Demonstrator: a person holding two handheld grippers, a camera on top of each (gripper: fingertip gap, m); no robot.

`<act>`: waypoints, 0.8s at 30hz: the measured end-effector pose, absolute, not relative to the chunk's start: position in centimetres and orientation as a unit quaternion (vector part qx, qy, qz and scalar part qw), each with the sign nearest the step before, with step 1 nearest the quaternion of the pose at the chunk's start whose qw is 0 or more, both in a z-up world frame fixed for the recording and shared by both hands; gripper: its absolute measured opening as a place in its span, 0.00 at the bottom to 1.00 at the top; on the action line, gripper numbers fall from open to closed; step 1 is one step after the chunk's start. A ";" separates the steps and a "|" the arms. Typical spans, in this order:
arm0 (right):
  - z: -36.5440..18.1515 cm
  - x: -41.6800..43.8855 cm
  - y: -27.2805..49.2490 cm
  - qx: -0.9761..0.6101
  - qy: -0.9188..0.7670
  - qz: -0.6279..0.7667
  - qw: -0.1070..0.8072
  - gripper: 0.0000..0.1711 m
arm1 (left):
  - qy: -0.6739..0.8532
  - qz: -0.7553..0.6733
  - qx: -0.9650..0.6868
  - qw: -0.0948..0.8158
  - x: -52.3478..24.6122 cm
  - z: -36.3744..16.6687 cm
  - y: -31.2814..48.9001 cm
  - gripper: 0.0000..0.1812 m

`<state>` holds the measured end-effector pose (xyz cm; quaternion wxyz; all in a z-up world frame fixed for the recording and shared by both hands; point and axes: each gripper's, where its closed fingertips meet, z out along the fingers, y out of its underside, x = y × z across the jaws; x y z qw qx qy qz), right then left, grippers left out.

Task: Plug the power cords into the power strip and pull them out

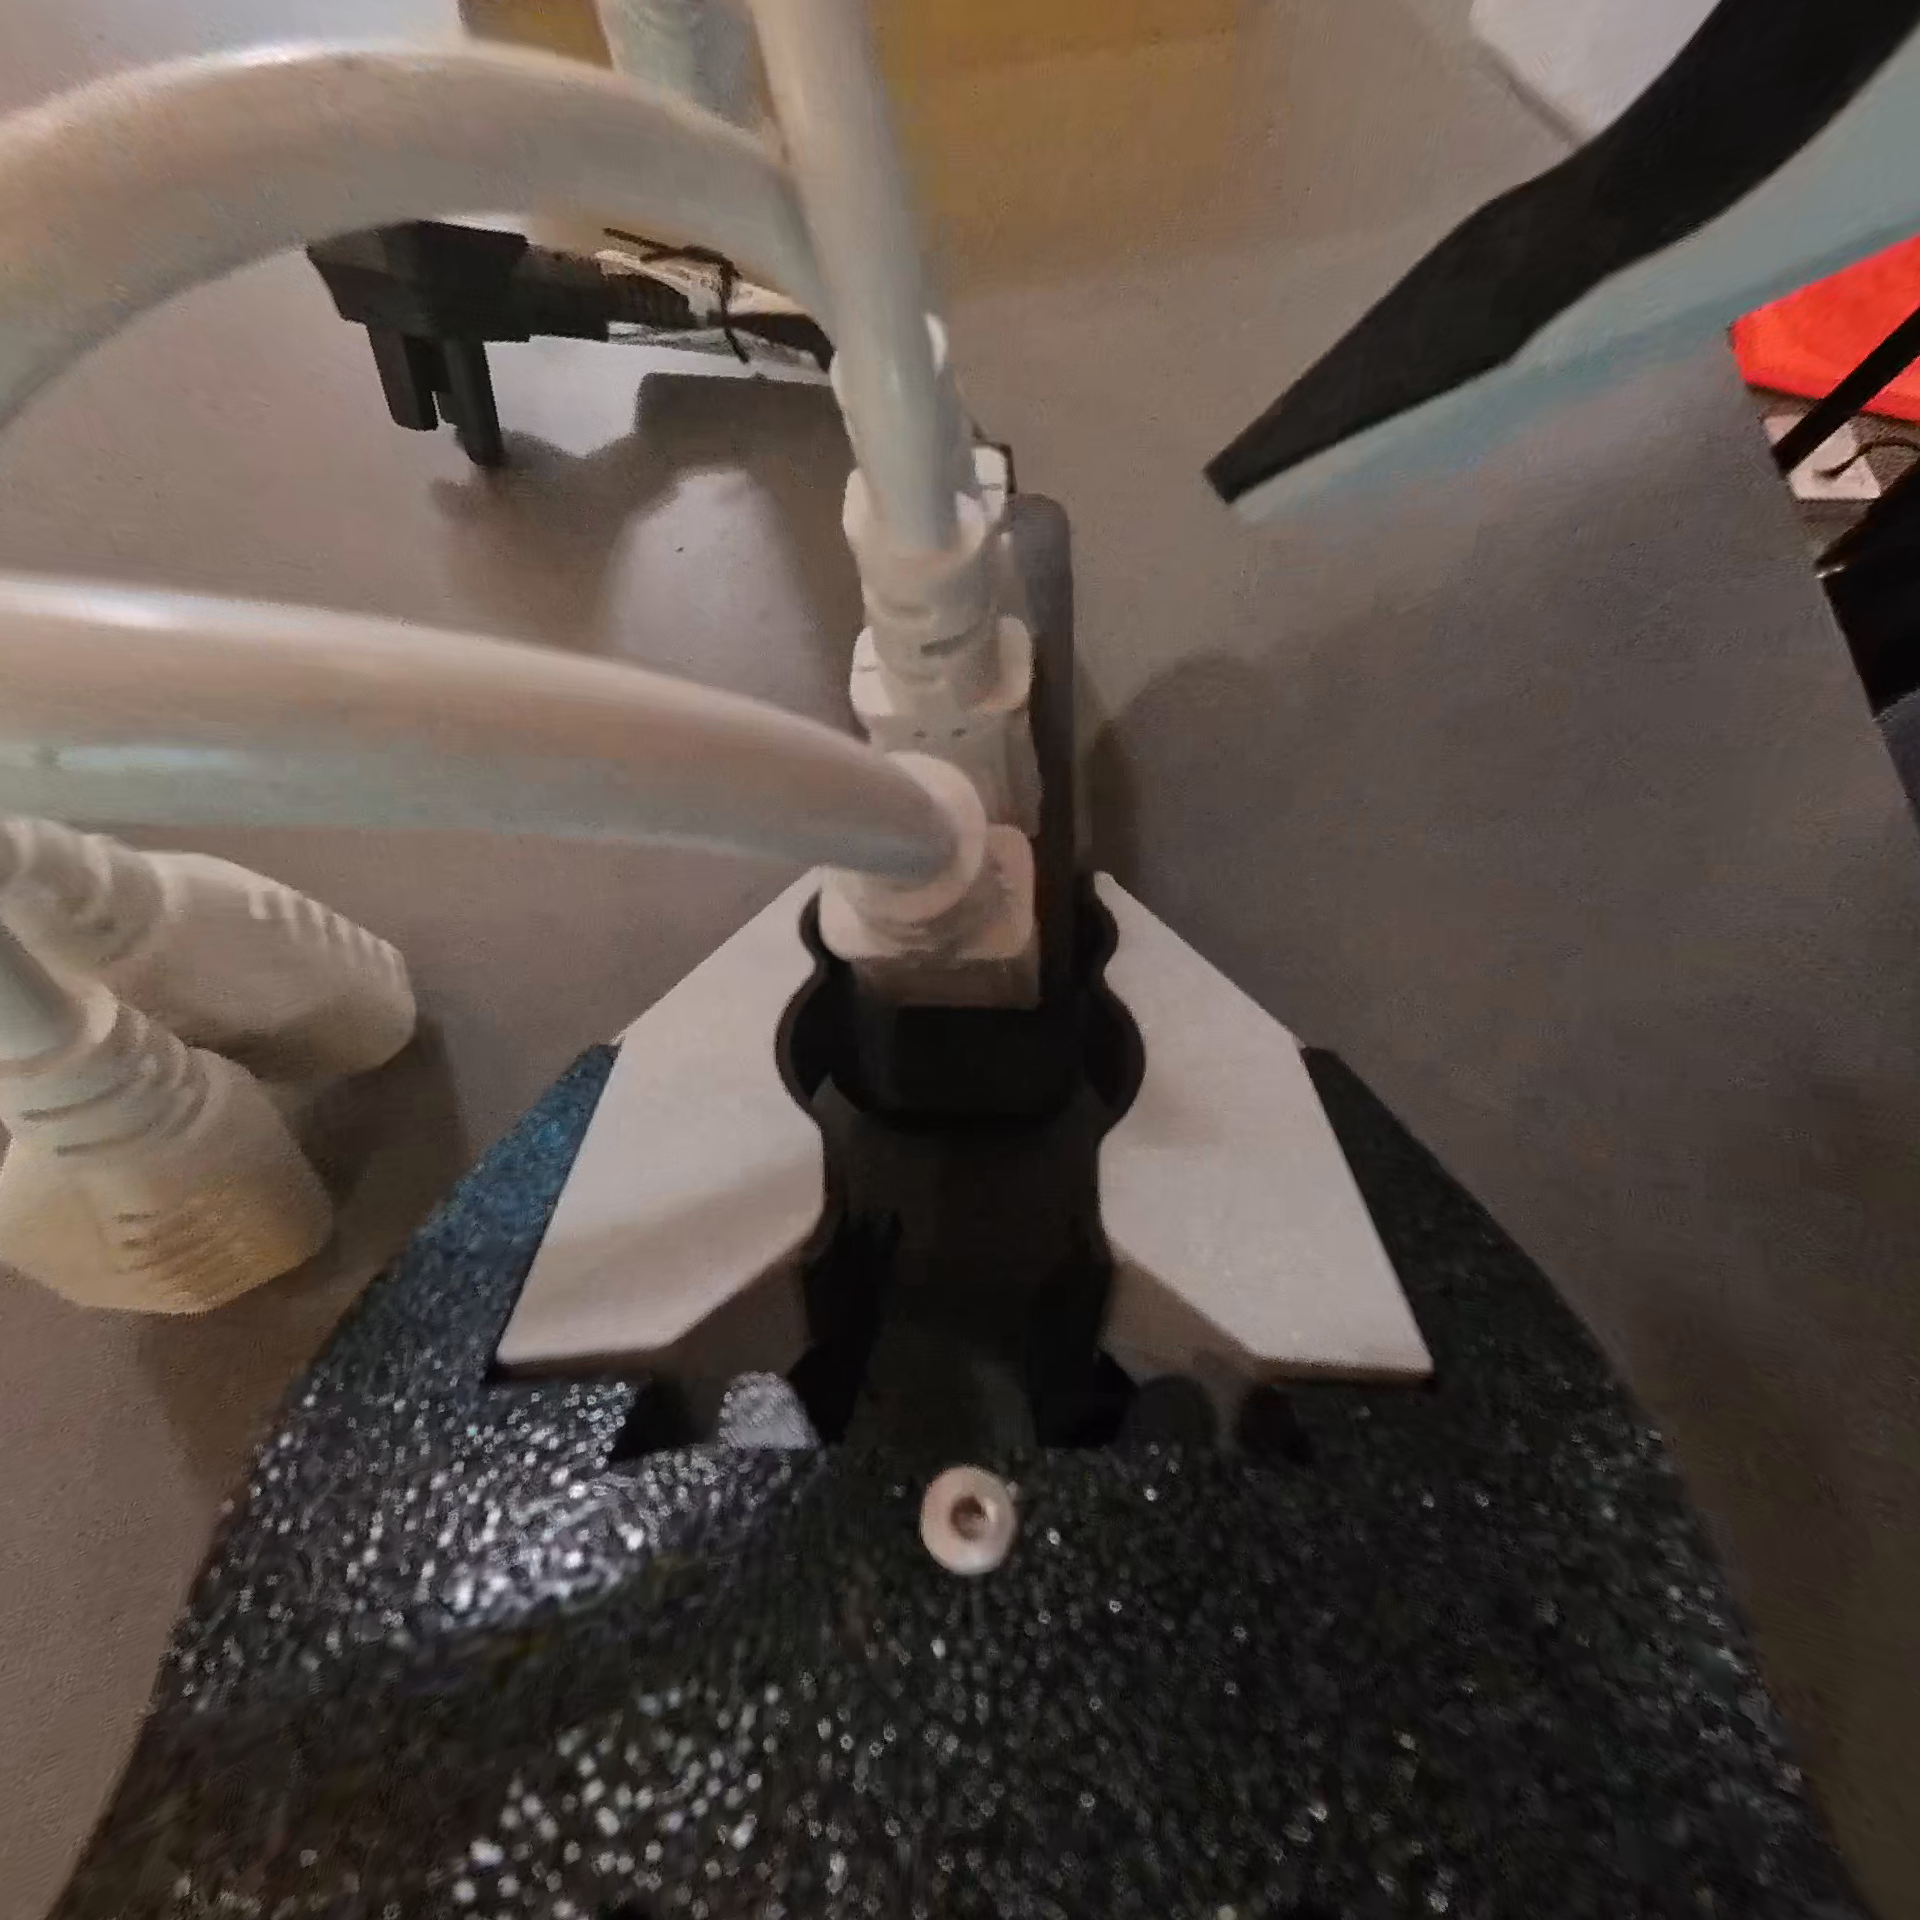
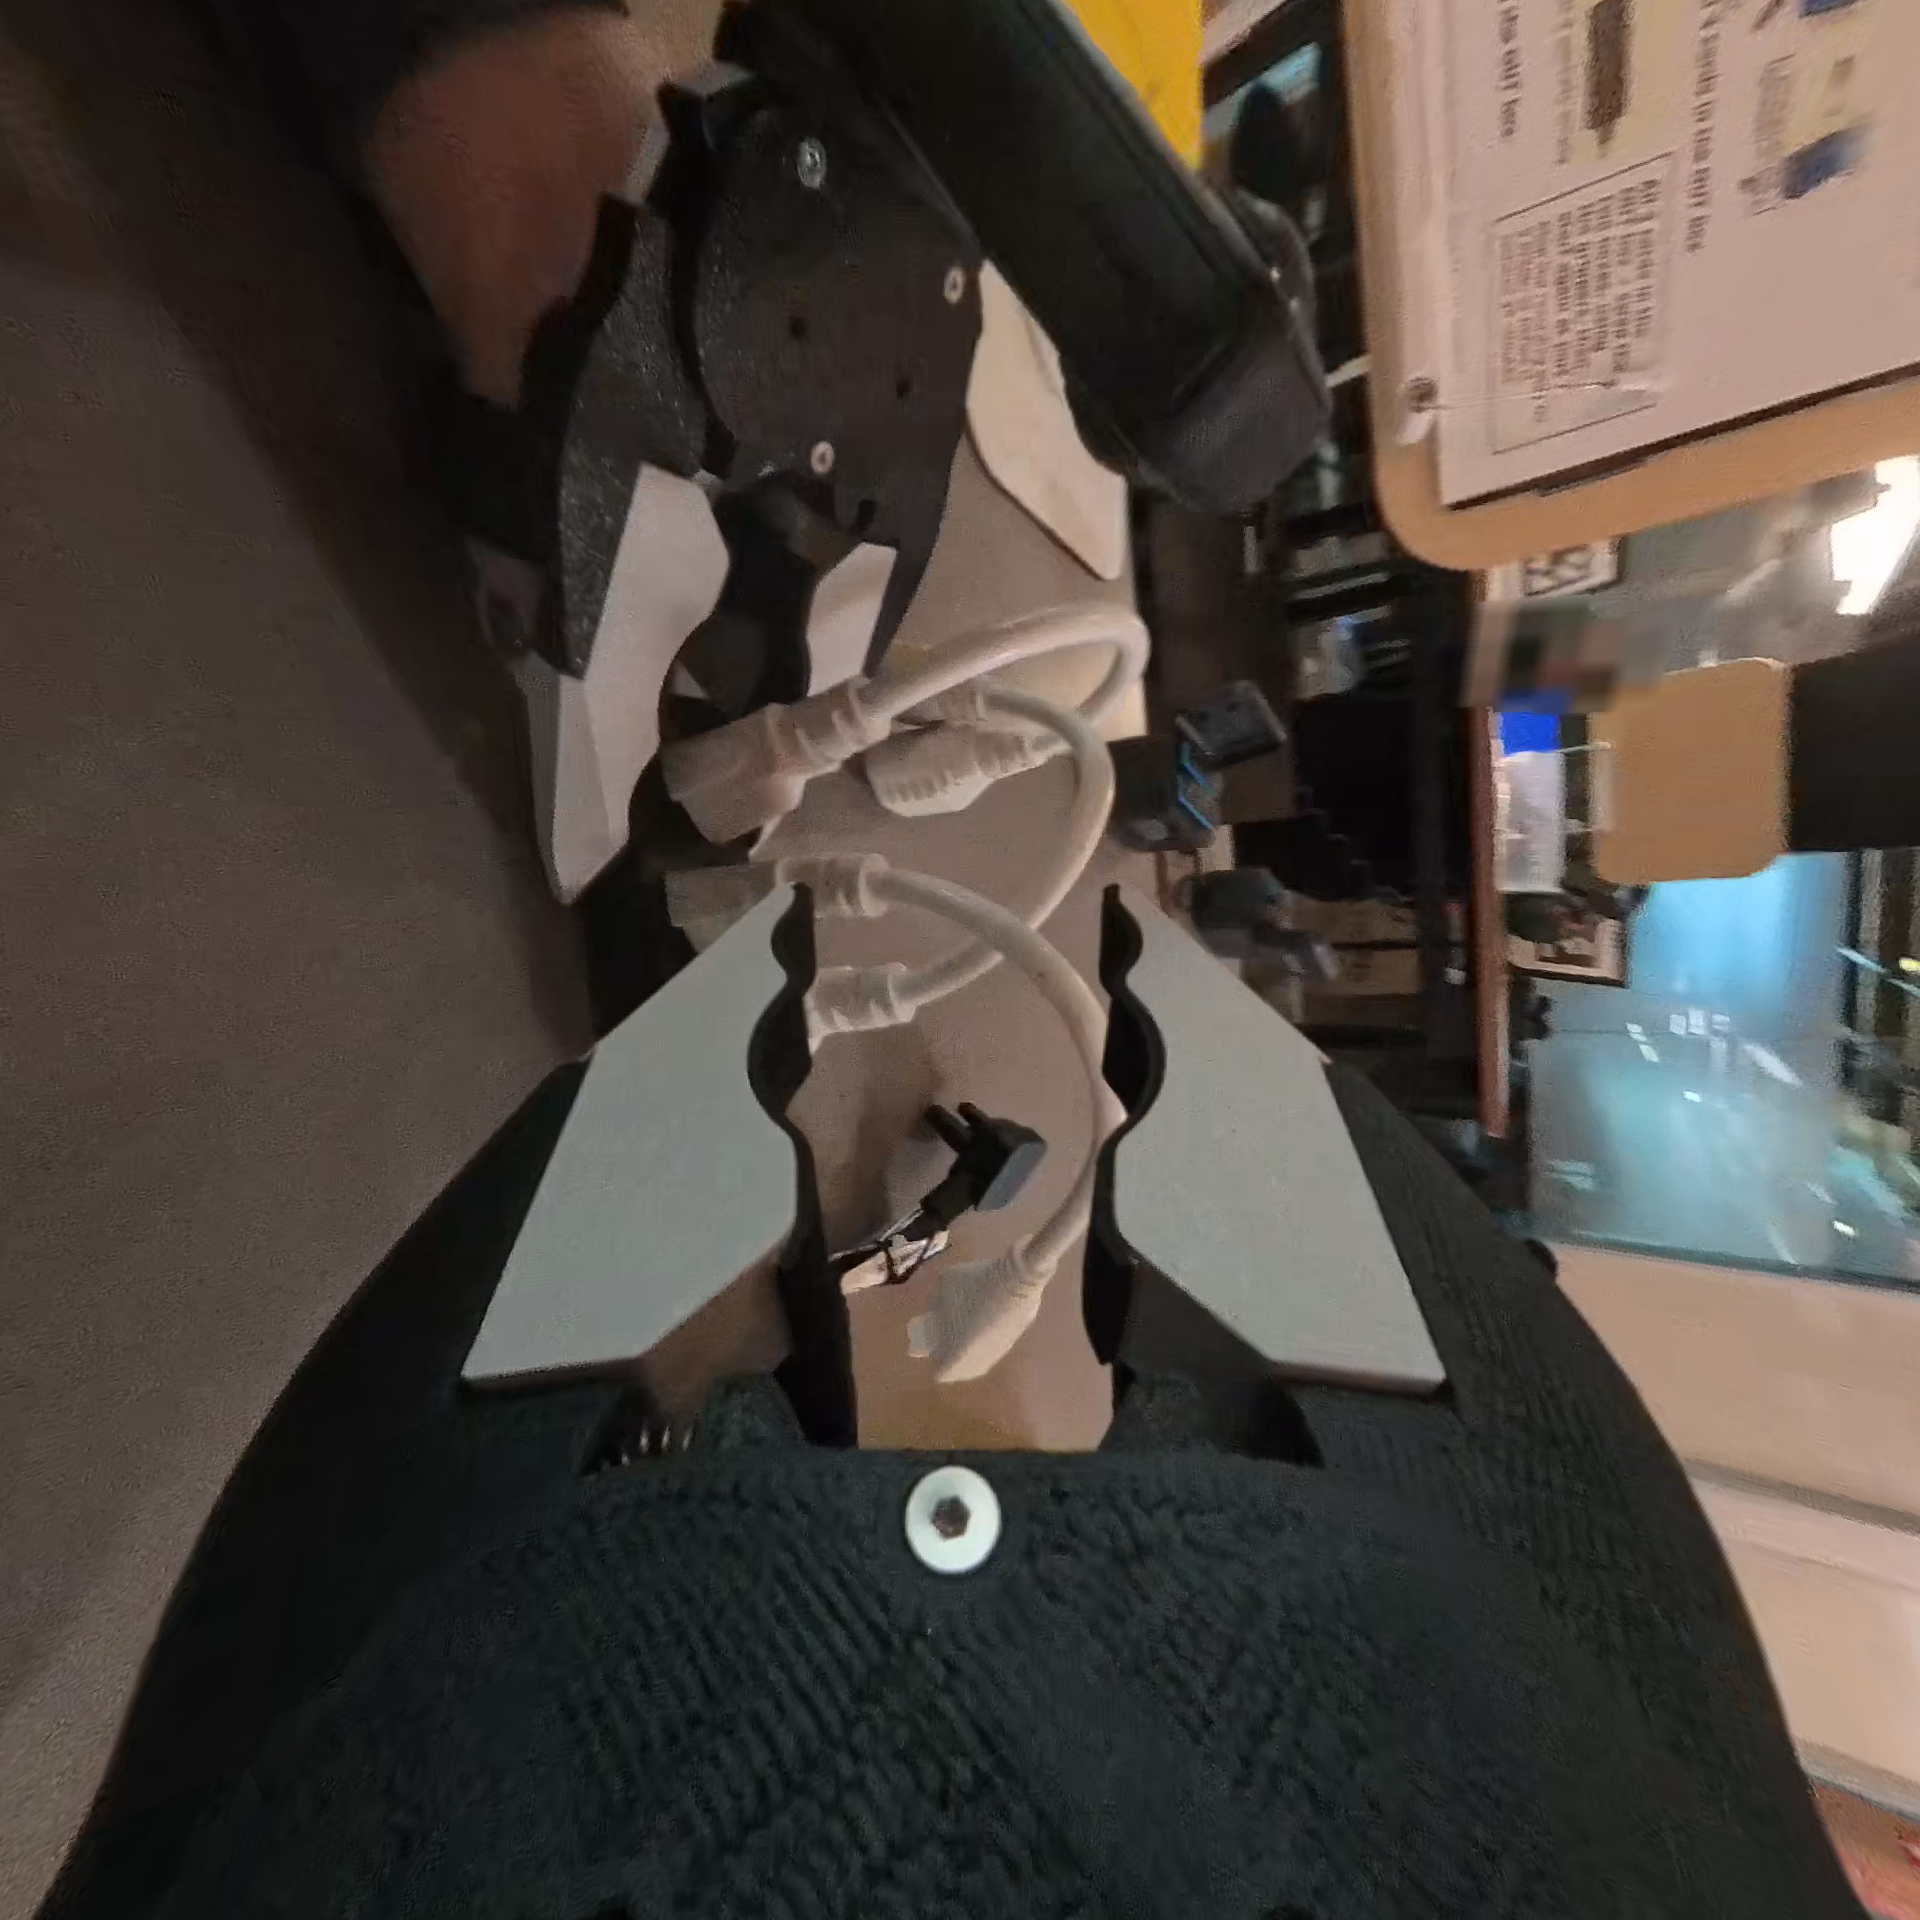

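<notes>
My left gripper (image 1: 956,935) is shut on the near end of the black power strip (image 1: 1049,665), which runs away from me edge-on. Several white plugs (image 1: 925,665) with thick white cords (image 1: 416,727) sit in its left face. Two loose white plugs (image 1: 177,1174) lie on the grey table at the left. A black plug (image 1: 426,312) with bare prongs lies farther back. My right gripper (image 2: 951,935) is open and empty, off the table. Past its fingers lie the black plug (image 2: 987,1153) and a loose white plug (image 2: 977,1320). The left gripper (image 2: 790,364) shows beyond, at the strip.
A blurred black wedge (image 1: 1507,281) hangs over the table at the upper right. A red object (image 1: 1829,343) lies past the table's right edge. A board with paper sheets (image 2: 1558,260) and a cardboard box (image 2: 1683,769) stand beyond the table.
</notes>
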<state>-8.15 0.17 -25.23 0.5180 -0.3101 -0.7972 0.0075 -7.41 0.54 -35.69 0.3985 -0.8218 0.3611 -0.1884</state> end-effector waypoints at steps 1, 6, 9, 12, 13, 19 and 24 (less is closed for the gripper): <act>-25.1 -7.8 0.4 -0.303 -0.781 -0.002 0.546 0.31 | 0.356 -0.195 -0.823 0.398 -7.5 -35.6 0.6 0.24; -23.9 -5.7 3.4 -0.310 -0.677 -0.056 0.665 0.29 | 0.338 -0.214 -0.826 0.397 -7.7 -35.4 0.8 0.25; -23.1 -4.0 6.1 -0.320 -0.595 -0.052 0.735 0.24 | 0.342 -0.210 -0.825 0.397 -7.7 -35.4 0.8 0.25; -21.6 -1.7 8.0 -0.294 -0.508 -0.046 0.808 0.00 | 0.348 -0.191 -0.826 0.399 -7.7 -35.6 0.9 0.26; -19.7 -0.3 8.7 -0.306 -0.456 -0.058 0.834 0.00 | 0.353 -0.183 -0.826 0.400 -7.7 -35.7 0.9 0.26; -22.1 0.0 11.5 -0.444 -0.438 0.119 0.772 0.00 | 0.353 -0.165 -0.825 0.409 -7.9 -35.7 1.1 0.29; -23.3 0.4 12.8 -0.514 -0.398 0.240 0.721 0.00 | 0.363 -0.162 -0.810 0.431 -7.7 -35.0 0.9 0.30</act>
